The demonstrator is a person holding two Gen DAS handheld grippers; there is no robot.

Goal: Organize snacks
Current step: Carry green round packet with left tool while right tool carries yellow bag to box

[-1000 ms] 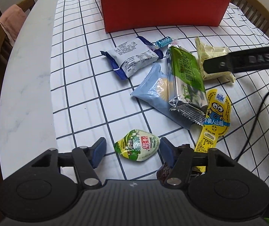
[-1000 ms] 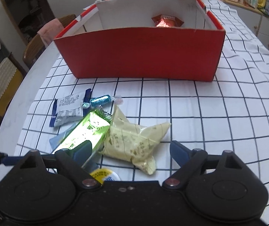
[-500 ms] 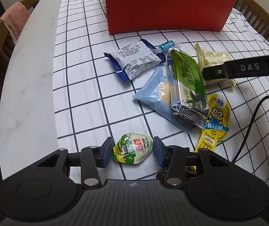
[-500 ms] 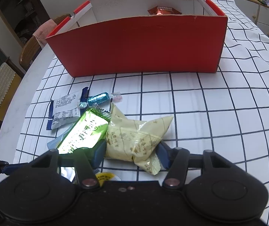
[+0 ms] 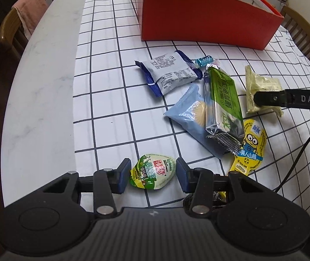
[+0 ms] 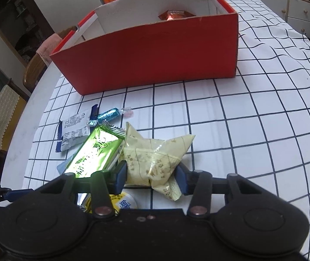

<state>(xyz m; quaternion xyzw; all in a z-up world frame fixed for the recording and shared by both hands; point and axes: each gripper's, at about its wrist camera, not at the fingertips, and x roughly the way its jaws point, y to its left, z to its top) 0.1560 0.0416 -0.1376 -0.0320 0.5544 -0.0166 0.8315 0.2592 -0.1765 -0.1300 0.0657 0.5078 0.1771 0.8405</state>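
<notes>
Two grips are in the making at once, and both want the same care: squeeze on the body of the packet, not its loose crimped edge, then lift straight up before swinging toward the red box (image 6: 150,52). The left gripper (image 5: 152,175) stands narrowed around the small green egg-shaped packet (image 5: 152,171); its blue pads (image 5: 123,174) sit just beside each flank, and I cannot tell whether they press it yet, so I would close a touch further and test the hold with a small lift. The right gripper (image 6: 150,175) is pinched on the pale yellow packet (image 6: 155,156), which bulges between the pads with one tail hanging below the right pad. That packet looks soft, crinkly and puffed with air, so it will likely squash and may slip if the bite is light; the egg-shaped one is glossy and rounded, likely to squirt out forward. Left of the right gripper and touching the yellow packet lies the green foil bar (image 6: 94,154), so the lift should be clean to avoid dragging it. Ahead of the left gripper, well apart, lie the light blue packet (image 5: 189,117) and the white-and-blue packet (image 5: 168,71). Beyond both grippers the box stands open-topped, with one red wrapper (image 6: 175,15) already inside.
</notes>
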